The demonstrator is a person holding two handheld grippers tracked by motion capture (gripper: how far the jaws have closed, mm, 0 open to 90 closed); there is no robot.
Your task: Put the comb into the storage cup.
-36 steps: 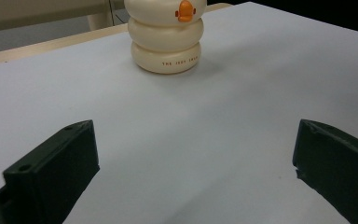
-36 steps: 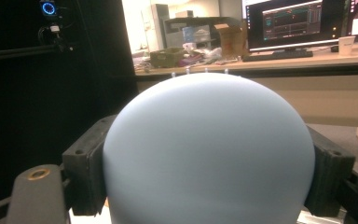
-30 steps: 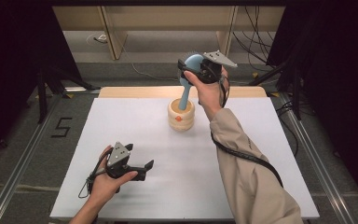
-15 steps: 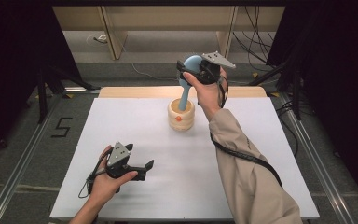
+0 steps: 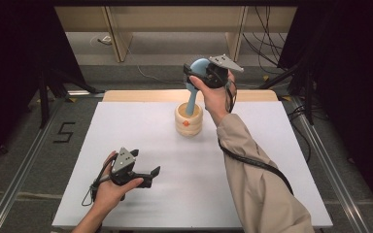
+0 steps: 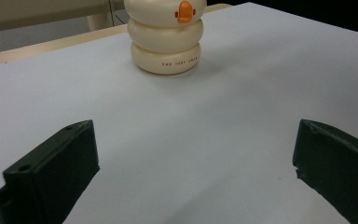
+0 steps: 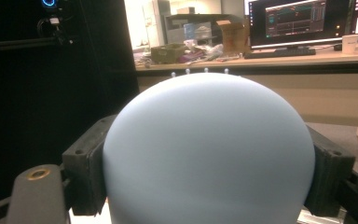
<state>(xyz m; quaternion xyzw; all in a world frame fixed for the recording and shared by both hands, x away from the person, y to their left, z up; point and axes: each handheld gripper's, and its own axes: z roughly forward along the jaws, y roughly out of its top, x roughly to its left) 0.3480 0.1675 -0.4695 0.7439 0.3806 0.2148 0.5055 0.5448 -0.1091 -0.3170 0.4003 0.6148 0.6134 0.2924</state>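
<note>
White table (image 5: pixel 281 160), dark room around it: the right gripper (image 5: pixel 200 77) clenches a blue brush (image 5: pixel 194 94) by its round head (handle down in the cream holder (image 5: pixel 189 121) near the far edge). Left gripper (image 5: pixel 148 177) rests released by the near edge.

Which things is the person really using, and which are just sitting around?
Being used:
- right gripper, shut on the blue brush
- cream ringed holder, with the brush handle standing in it

Just sitting around:
- left gripper, open on the white table
- floor cables
- monitor on a far desk
</note>
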